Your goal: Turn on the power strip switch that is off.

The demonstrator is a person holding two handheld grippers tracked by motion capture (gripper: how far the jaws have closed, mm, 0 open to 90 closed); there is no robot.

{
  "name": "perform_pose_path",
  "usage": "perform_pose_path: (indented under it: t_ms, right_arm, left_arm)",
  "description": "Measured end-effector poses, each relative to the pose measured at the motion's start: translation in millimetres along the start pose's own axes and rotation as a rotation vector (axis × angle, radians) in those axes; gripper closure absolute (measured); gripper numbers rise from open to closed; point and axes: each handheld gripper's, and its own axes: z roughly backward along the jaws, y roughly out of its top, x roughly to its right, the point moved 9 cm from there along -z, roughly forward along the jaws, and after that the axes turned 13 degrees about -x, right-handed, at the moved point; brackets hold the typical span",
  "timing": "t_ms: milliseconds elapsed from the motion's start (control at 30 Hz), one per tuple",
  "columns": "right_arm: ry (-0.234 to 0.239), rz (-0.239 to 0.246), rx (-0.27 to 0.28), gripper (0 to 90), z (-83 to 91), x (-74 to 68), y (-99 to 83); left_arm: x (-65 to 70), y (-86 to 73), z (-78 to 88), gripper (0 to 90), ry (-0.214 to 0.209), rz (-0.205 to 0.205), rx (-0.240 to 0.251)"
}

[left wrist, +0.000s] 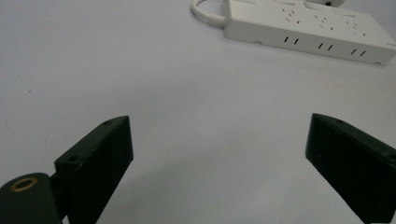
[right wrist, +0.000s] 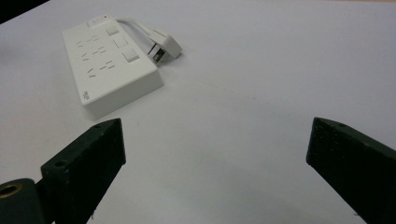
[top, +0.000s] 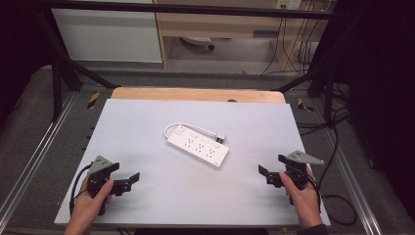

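Note:
A white power strip [top: 198, 145] with several sockets lies flat near the middle of the white table [top: 147, 196], its short cord and plug [top: 221, 137] curled behind it. The power strip [left wrist: 308, 29] sits ahead of the left gripper's jaws, and the same power strip [right wrist: 109, 63] lies ahead and left of the right gripper's jaws, plug [right wrist: 166, 45] beside it. My left gripper [top: 128, 180] is held near the front left of the table, open and empty. My right gripper [top: 272, 170] is at the front right, also open with nothing between its jaws.
The white board rests on a wooden tabletop [top: 195, 94] inside a black frame [top: 63, 68]. Cables [top: 337, 147] trail on the floor to the right. A pale cabinet [top: 107, 34] and wooden shelving stand beyond the table.

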Motion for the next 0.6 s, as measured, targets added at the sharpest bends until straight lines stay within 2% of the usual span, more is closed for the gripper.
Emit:
perform_pose_path:
  t_ms: [267,300,600]
  right_arm:
    - [0.027,0.03,0.009,4.8,2.6,-8.9,19.5]
    - [0.029,0.05,0.007,4.3,2.1,-12.0,25.5]
    - [0.045,0.102,0.02,4.7,0.8,-28.6,55.1]
  left_arm:
    - [-0.4,-1.5,-0.2,7.5,0.002,0.007,-0.003]
    - [-0.5,-1.5,-0.1,7.5,0.002,0.008,-0.003]
    - [0.2,-1.9,-1.0,7.5,0.0,0.003,-0.008]
